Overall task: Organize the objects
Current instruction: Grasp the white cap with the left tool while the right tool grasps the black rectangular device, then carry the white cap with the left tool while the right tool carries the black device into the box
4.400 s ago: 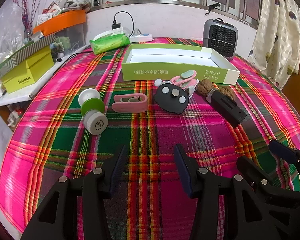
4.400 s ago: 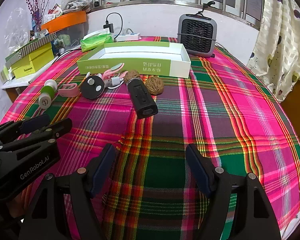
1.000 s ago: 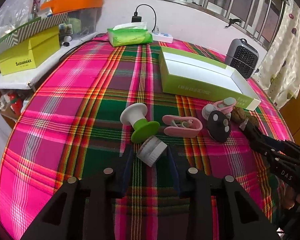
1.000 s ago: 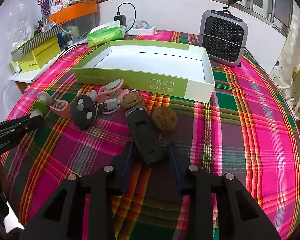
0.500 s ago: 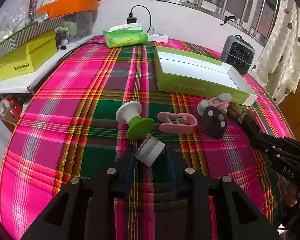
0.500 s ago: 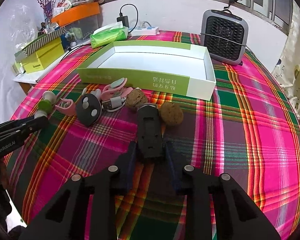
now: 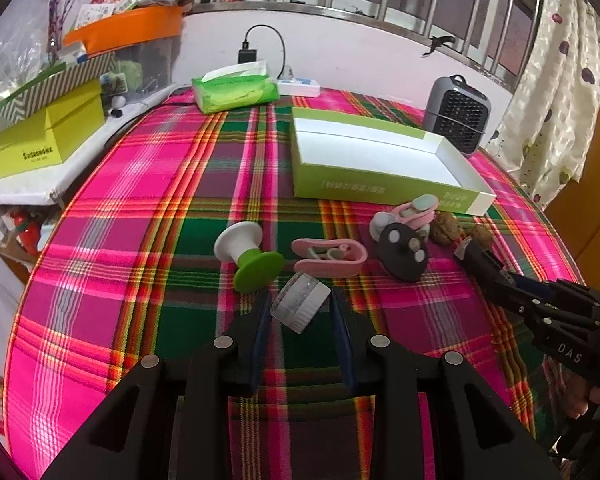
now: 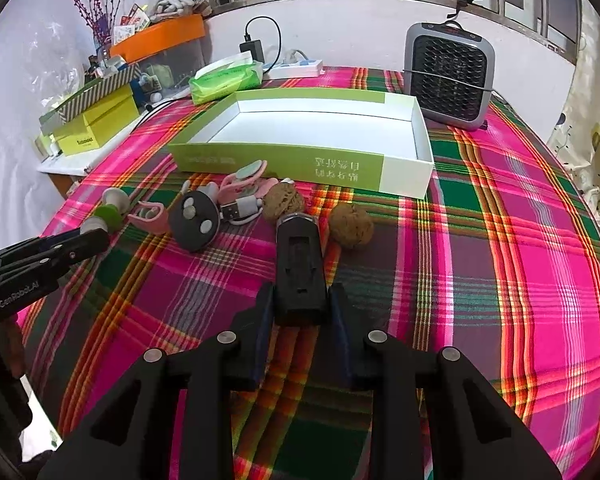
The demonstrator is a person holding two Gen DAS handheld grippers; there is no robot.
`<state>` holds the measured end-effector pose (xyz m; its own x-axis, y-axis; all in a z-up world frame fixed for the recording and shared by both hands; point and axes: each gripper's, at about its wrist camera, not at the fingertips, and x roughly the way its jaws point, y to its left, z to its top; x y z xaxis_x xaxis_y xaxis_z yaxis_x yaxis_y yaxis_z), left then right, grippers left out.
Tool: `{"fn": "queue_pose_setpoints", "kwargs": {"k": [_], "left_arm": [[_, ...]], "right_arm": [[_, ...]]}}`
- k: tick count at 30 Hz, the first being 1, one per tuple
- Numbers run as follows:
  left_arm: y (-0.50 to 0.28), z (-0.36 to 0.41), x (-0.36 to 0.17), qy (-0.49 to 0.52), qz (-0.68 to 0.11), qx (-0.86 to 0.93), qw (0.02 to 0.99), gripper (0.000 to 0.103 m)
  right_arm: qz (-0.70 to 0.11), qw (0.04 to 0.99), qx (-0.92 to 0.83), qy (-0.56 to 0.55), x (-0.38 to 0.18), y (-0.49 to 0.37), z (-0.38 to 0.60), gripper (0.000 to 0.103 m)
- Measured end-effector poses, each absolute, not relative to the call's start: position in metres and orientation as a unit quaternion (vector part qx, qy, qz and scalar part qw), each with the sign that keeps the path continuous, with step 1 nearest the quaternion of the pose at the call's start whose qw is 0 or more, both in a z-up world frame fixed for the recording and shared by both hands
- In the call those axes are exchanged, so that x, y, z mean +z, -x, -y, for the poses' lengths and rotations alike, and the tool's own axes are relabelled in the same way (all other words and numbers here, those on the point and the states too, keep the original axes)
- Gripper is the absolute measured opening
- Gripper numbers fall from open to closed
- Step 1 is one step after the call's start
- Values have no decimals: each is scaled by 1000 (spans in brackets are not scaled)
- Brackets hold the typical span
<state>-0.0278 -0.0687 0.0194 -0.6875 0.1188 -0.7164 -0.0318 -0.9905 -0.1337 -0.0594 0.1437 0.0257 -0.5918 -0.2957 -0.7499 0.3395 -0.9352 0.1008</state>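
My left gripper (image 7: 300, 304) is shut on the white end of a green-and-white roller (image 7: 256, 260) and holds it just above the plaid cloth. My right gripper (image 8: 300, 300) is shut on a black oblong device (image 8: 300, 264), lifted off the cloth. An open green box with a white inside (image 8: 316, 136) lies beyond; it also shows in the left wrist view (image 7: 376, 160). In front of it lie a pink clip (image 7: 330, 256), a black round pad (image 8: 194, 220), a pink cable holder (image 8: 242, 184) and two walnuts (image 8: 350, 224).
A grey heater (image 8: 448, 80) stands at the back right. A green tissue pack (image 8: 224, 80) and a power strip (image 8: 296, 68) lie at the back. A side shelf on the left holds yellow-green boxes (image 7: 44, 136) and an orange tray (image 7: 132, 28).
Both grippers have risen and drawn back with their objects. The roller and the black device are lifted off the cloth; the device now points straight ahead.
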Motion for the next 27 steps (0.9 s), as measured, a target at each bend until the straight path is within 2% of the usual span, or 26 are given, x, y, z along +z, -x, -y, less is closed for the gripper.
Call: {"fn": "queue_pose_setpoints", "kwargs": {"k": [17,20,27], "left_arm": [[30,58,13,402,48,913,51,28],[31,58,12,405,48,912,51,28],[34,60,11,408,48,910,49,28]], "right_arm": [[-31,183,-885,-427,20,62,-138,29],[-38,187,-884,-427,20,67,-133,34],[-43,184,-885,-426,20,76,-129,34]]}}
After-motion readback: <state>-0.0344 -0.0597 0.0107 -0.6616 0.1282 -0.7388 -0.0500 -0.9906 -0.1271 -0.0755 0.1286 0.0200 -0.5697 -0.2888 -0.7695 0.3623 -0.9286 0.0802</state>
